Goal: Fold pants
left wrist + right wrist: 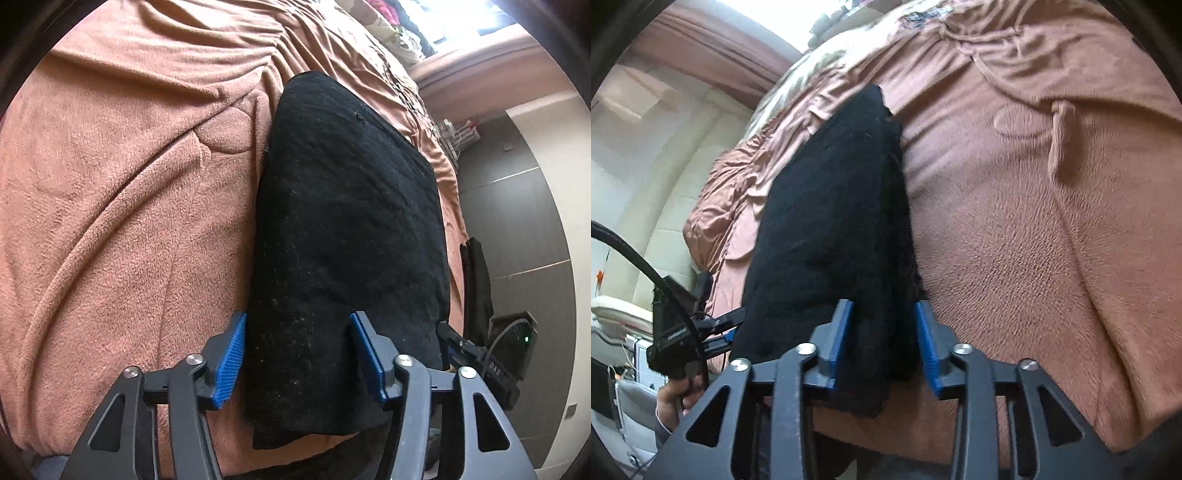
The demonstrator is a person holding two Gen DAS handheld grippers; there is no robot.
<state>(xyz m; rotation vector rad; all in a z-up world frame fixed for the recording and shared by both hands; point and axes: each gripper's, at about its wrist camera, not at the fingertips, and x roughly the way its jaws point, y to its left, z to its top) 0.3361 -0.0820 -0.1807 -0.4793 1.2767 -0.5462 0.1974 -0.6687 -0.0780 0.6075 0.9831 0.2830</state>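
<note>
Two tools straddle the near end of the black pants [347,221], which lie as a long folded bundle on the bed's pinkish-brown blanket [110,221]. Our left tool [297,354] stands half wide, cloth between its blue pads without visible pressure. Our right tool [884,339] stands narrower around the right edge, pads apparently just clear.

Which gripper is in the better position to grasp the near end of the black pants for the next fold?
Probably right: the right gripper straddles the black pants edge narrowly. The left gripper spans them wide.
</note>
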